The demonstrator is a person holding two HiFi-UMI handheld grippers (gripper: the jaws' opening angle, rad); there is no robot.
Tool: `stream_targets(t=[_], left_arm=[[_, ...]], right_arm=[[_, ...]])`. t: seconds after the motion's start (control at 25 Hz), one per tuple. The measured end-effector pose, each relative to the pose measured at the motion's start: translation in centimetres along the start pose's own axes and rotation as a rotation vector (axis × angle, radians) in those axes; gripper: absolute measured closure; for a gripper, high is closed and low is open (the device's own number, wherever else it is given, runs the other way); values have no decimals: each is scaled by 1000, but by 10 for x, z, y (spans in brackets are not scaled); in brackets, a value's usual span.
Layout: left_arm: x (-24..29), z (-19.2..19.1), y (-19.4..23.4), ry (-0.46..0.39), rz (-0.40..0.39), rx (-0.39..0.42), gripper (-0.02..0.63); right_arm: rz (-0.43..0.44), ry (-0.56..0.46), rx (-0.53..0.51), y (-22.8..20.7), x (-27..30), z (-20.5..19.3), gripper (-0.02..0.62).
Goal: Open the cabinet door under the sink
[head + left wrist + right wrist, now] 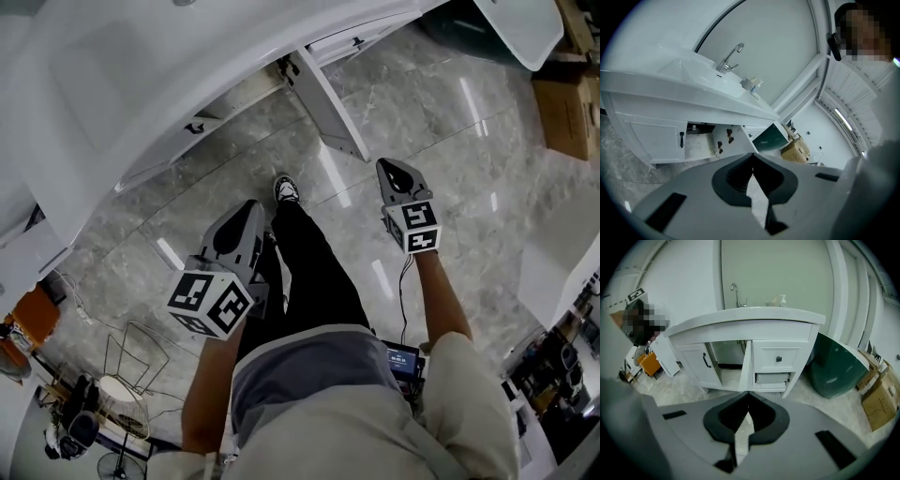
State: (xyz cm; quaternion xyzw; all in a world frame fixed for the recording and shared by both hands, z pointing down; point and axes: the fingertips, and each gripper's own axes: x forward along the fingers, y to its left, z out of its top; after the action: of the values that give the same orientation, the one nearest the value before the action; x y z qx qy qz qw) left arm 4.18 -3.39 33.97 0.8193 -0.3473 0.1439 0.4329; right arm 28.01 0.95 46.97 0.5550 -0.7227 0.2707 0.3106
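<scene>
The cabinet door (746, 367) under the sink (745, 315) already stands swung out, edge-on at the middle of the right gripper view. In the head view it juts from the vanity toward the floor at upper centre. It is a plain white panel with dark hinge plates on its inner face. It looks stiff and light and should turn freely on its hinges. Its free vertical edge seems the best place to take hold, since no handle on it shows.

Just left of it the compartment is open, and further left a second door (696, 363) with a black bar handle (707, 360) sits shut. To the right is a drawer front (778, 358) with a dark knob.

The left gripper (251, 206) and the right gripper (386, 167) are well apart from the vanity. Each has its fingers brought together at the tips with nothing between them.
</scene>
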Motion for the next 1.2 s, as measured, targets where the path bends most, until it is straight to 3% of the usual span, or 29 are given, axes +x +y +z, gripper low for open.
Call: stream_targets(t=[0.24, 0.6, 1.2], left_arm=[[-12, 11, -4, -22, 1, 9, 606], [-39, 19, 9, -40, 70, 23, 606], [-99, 54, 16, -168, 144, 23, 606]], right_arm=[[45, -48, 40, 16, -17, 30, 583], [139, -103, 20, 50, -44, 84, 583], [248, -171, -19, 101, -74, 157, 583]])
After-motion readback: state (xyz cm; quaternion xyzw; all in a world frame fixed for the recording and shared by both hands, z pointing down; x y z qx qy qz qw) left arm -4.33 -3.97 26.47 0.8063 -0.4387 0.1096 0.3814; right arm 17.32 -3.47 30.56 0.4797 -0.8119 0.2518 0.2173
